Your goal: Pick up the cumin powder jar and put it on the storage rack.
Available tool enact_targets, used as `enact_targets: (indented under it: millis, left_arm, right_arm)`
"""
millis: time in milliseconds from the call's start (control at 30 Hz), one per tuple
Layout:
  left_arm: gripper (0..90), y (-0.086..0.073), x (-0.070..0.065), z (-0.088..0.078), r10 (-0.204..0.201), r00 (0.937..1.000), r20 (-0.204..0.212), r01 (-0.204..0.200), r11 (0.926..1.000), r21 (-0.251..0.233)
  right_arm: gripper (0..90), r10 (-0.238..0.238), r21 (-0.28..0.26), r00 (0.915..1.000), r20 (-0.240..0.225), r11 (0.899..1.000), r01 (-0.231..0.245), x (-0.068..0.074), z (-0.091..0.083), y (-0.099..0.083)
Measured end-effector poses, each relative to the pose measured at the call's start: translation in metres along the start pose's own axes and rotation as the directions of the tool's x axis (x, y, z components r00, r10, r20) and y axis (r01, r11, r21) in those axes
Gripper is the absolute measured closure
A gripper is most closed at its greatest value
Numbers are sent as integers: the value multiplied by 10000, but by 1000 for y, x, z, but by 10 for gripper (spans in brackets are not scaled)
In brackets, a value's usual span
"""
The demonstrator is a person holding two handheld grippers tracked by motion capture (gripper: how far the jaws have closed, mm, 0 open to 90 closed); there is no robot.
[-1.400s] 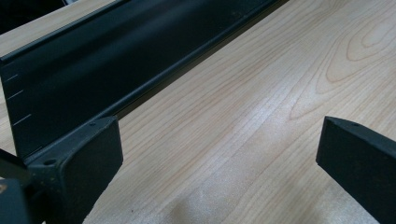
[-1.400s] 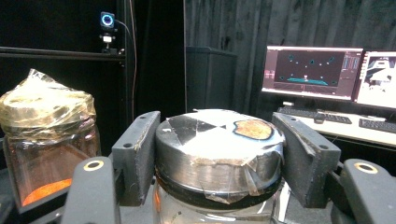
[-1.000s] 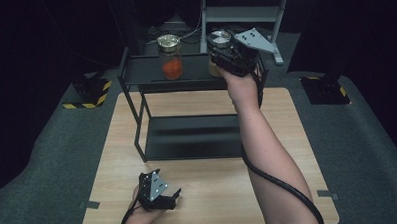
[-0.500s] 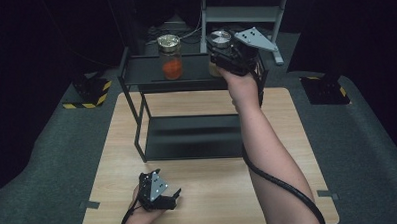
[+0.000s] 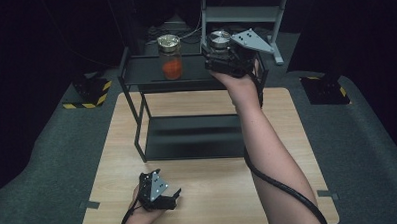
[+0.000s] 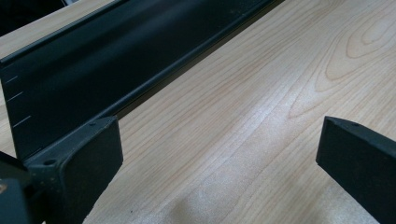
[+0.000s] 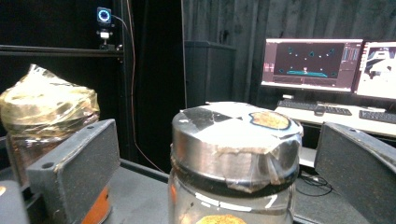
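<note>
Standing at the right end of the black shelf's (image 5: 145,74) top, a jar with a taped silver lid (image 7: 236,140) is seen between the jaws of the right gripper (image 7: 217,158), which have just been opened and are not touching it. No writing can be read on it. A jar of orange stuff (image 5: 170,58) is kept near the middle. The left gripper (image 6: 219,154) is held open near the table's (image 5: 287,139) front edge.

Two jars stood on the upper tier of one black shelf rack (image 5: 135,76): one jar with orange contents (image 5: 170,57) at upper centre, one silver-lidded jar (image 7: 233,158) to its right. Two hand-held grippers were present: the left hand-held gripper (image 5: 164,199) at lower left, the right hand-held gripper (image 5: 219,53) at upper right. One wooden bench (image 5: 287,134) carried everything. Two monitors (image 7: 310,63) glowed at upper right.
</note>
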State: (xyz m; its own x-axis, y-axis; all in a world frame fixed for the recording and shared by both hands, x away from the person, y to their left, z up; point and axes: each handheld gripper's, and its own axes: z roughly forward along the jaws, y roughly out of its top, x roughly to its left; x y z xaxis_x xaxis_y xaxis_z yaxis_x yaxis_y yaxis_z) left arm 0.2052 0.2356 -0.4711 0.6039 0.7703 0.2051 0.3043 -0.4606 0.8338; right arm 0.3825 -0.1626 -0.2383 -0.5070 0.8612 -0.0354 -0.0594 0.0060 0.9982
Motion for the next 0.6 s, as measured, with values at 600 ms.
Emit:
enact_targets:
  millis: [600]
  left_arm:
    - [8,0,-1,0,27,10000,-36,-27,10000,21]
  right_arm:
    - [0,-208,-254,9994,-274,9995,201,2,-39,-7]
